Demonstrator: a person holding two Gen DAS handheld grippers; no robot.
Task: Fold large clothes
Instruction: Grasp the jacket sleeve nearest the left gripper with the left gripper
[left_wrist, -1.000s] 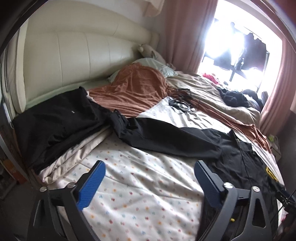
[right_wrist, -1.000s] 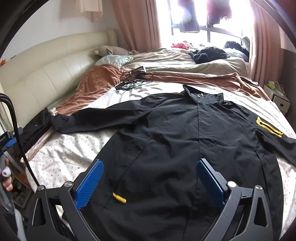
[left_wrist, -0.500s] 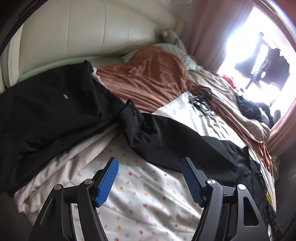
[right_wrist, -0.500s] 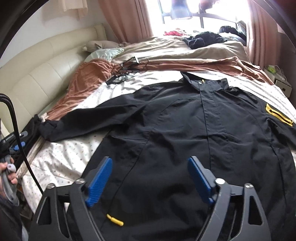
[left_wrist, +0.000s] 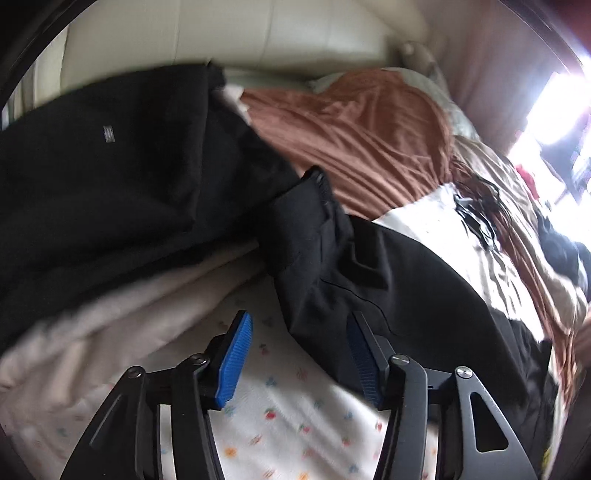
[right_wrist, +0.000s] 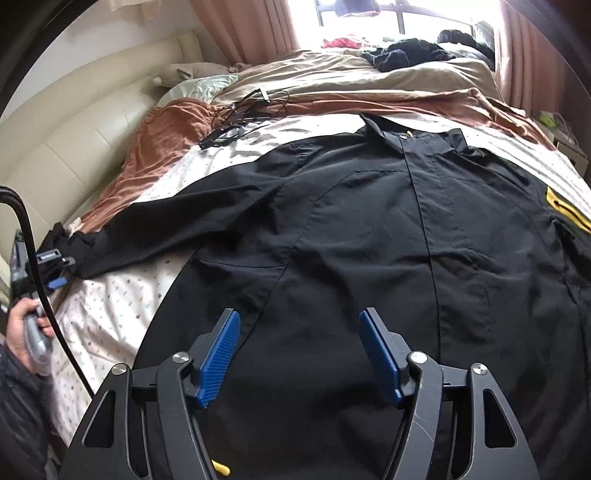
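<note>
Black jacket lies spread flat, front up, across the bed's flower-print sheet, its collar toward the window side and its hem at the near edge where we stand. One sleeve stretches out toward the bed's head-end edge, by the cream padded headboard.

Around it we see a second dark garment heaped at the head-end corner over a pale folded cloth, touching the sleeve's cuff. A rust-brown blanket is bunched beyond the sleeve, with a tangle of black cables on the sheet near the collar. A beige duvet and dark clothes crowd the far edge under the window.

Our left gripper tilts down over the sleeve near its cuff; its jaws have just been closing and stand half open, the sleeve's lower edge between the blue pads, with no press on it visible. Our right gripper hangs over the jacket's lower front, jaws also just closing, half open, cloth below them, not gripped. A hand holds the left gripper's handle at the near head-end corner.

Bare sheet lies open between the sleeve and the near edge.
</note>
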